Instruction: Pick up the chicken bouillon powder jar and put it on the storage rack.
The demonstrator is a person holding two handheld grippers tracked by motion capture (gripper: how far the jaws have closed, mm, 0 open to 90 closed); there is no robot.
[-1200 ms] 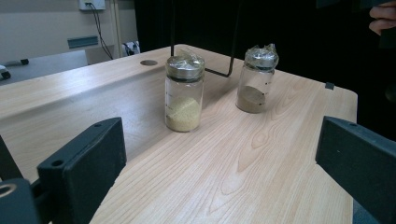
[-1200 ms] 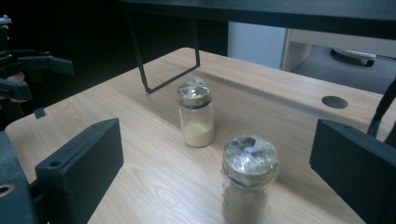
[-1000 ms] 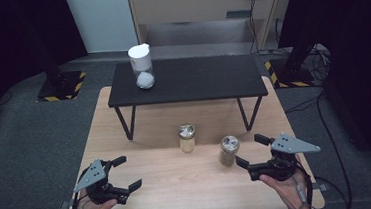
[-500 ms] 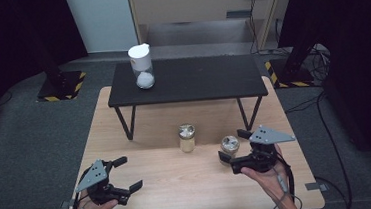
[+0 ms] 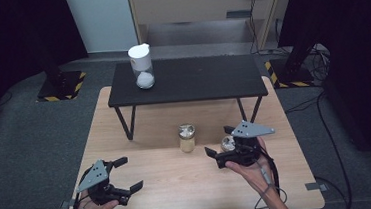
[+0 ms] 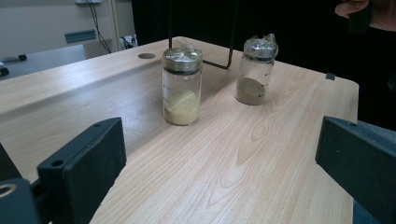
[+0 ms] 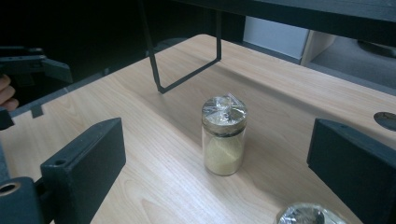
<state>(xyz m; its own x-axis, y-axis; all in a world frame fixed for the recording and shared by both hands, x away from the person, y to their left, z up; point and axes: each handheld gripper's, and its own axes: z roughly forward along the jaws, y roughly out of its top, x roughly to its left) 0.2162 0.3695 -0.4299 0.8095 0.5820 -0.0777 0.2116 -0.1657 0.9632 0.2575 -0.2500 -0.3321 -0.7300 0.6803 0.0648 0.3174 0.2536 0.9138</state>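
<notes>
The wooden table (image 5: 170, 186) fills the lower centre of the high view, with two foil-capped jars mid-frame. The right gripper (image 5: 224, 146), jaws wide apart, hovers beside the brown-powder jar (image 5: 227, 142); swinging carelessly, it could topple that jar or the nearby yellow-powder jar (image 5: 186, 137). The left gripper (image 5: 129, 175), lower left, gapes empty.

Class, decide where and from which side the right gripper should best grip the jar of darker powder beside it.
Probably the glass body of the darker-powder jar, below its wrapped lid, approached level from the person's side. It stands upright and round, and the right gripper is open.
</notes>
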